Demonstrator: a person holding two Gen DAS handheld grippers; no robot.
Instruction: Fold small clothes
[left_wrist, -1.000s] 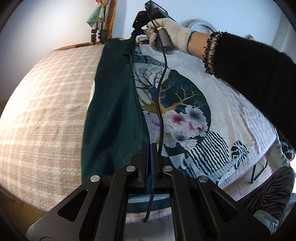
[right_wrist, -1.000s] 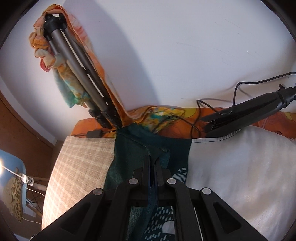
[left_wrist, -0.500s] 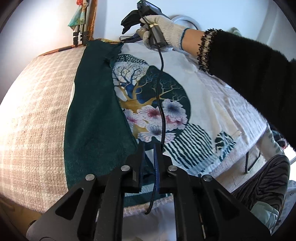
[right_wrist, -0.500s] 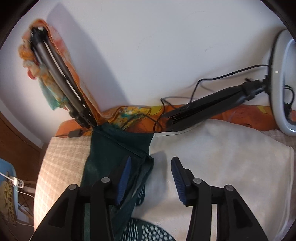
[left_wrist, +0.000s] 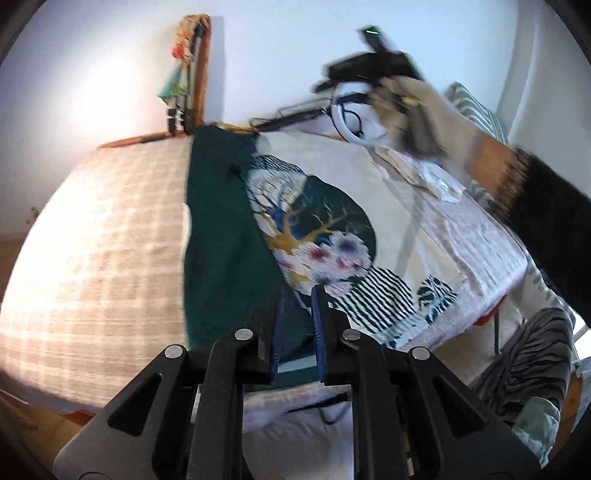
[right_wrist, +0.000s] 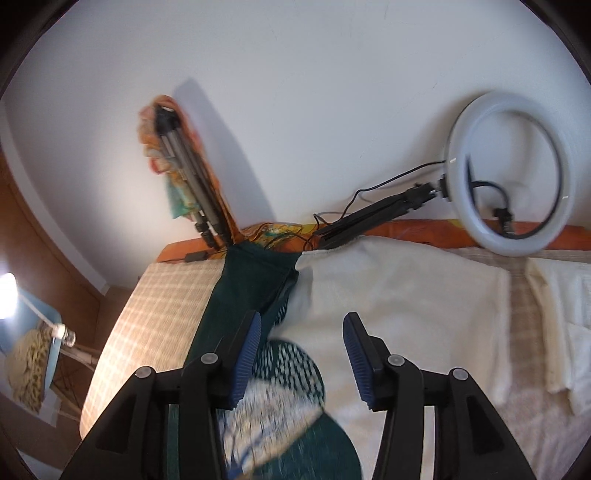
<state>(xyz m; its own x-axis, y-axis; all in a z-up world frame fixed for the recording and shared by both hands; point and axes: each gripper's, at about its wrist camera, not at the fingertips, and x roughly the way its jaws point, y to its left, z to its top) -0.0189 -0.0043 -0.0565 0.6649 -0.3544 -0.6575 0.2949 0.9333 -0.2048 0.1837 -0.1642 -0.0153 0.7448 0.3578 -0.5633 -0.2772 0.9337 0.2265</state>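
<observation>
The left gripper (left_wrist: 297, 310) hangs over the near end of the garment (left_wrist: 317, 229), a cream piece printed with a tree and flowers inside a dark round patch, its left part covered by a dark green folded panel (left_wrist: 221, 236). The jaws have just been opening and stand a narrow gap apart; the green fabric lies below that gap, and nothing is pinched between the blue pads (left_wrist: 317, 332). The folded panel's long inner edge runs straight ahead from the fingertips toward the far end of the bed (left_wrist: 92, 258). To the left of this gripper the checked cover is bare out to the bed's rounded edge. To its right the print stretches to the garment's hem, and past that the bed drops off beside a striped trouser leg (left_wrist: 524, 354).

The right gripper (right_wrist: 301, 350), held in a gloved hand (left_wrist: 413, 110) that is blurred, is up off the cloth near the far right. Its jaws have just been opening and are parted about halfway, empty. Below and between its fingers lie the top of the print and plain cream fabric; the green panel's far corner sits ahead and left. Ahead are an orange bed edge, a folded tripod (right_wrist: 188, 184) and a ring light (right_wrist: 509, 173) against the wall. Open cream cloth spreads to its right.
</observation>
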